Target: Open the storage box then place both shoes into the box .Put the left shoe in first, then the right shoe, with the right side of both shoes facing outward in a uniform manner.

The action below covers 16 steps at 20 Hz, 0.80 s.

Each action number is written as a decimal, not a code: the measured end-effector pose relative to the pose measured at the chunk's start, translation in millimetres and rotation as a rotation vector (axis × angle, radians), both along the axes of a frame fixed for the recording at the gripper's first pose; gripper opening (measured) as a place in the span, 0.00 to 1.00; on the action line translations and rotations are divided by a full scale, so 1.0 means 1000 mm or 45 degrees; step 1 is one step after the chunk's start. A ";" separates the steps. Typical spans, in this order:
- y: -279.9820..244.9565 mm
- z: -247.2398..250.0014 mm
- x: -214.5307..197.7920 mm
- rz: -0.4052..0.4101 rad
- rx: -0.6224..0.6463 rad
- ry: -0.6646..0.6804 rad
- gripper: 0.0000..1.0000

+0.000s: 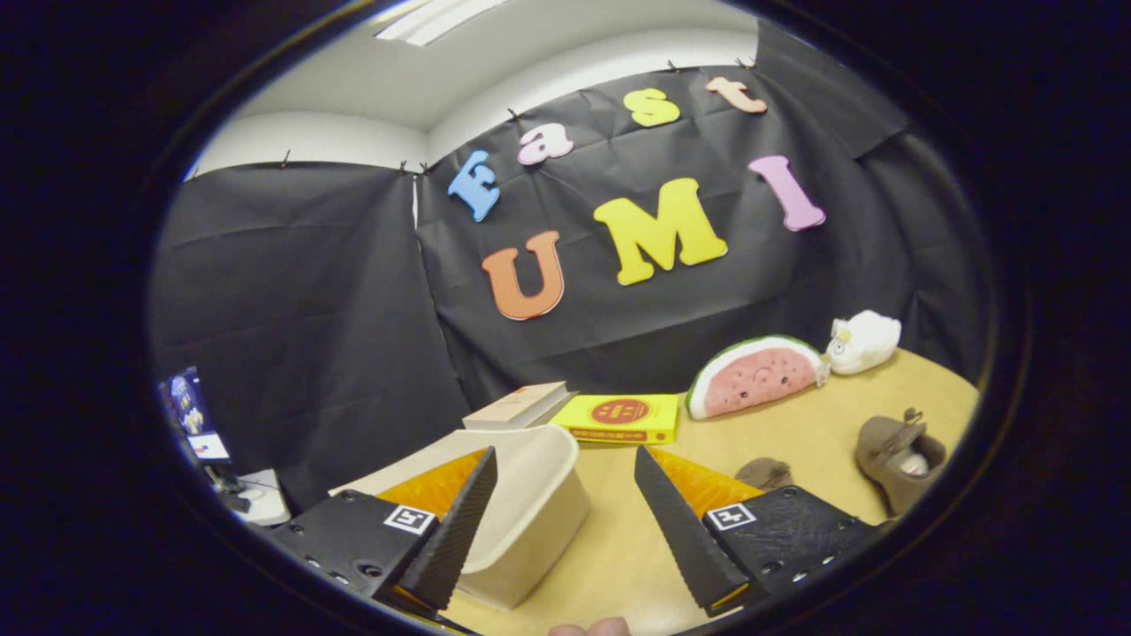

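1. Storage box [521,508], cream with rounded corners, sits on the tan counter [795,433] just ahead of the left finger, which overlaps its near side; whether it is open I cannot tell.
2. Tongs [565,521] are spread wide and hold nothing; bare counter lies between the fingers.
3. One brown shoe [897,455] stands beyond the right finger, near the counter's edge; a second brown shoe [764,473] peeks out behind that finger.
4. Farther back lie a yellow book [623,417], a paler book [517,405], a watermelon plush [755,375] and a white plush [864,340].
5. A fingertip [590,627] shows below the tongs.
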<state>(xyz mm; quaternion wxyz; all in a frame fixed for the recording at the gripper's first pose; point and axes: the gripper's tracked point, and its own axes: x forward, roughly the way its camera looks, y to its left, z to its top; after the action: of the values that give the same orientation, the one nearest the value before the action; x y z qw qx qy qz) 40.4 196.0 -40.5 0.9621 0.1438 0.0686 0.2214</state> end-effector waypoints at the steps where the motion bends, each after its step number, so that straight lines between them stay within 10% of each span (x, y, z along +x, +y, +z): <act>1: 0.010 -0.004 0.002 0.016 0.024 0.025 0.95; 16: 0.066 -0.063 0.022 0.168 0.380 0.437 0.95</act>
<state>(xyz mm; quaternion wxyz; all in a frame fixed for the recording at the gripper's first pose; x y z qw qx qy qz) 62.2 262.3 -103.1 0.8878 0.3151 0.2069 0.2639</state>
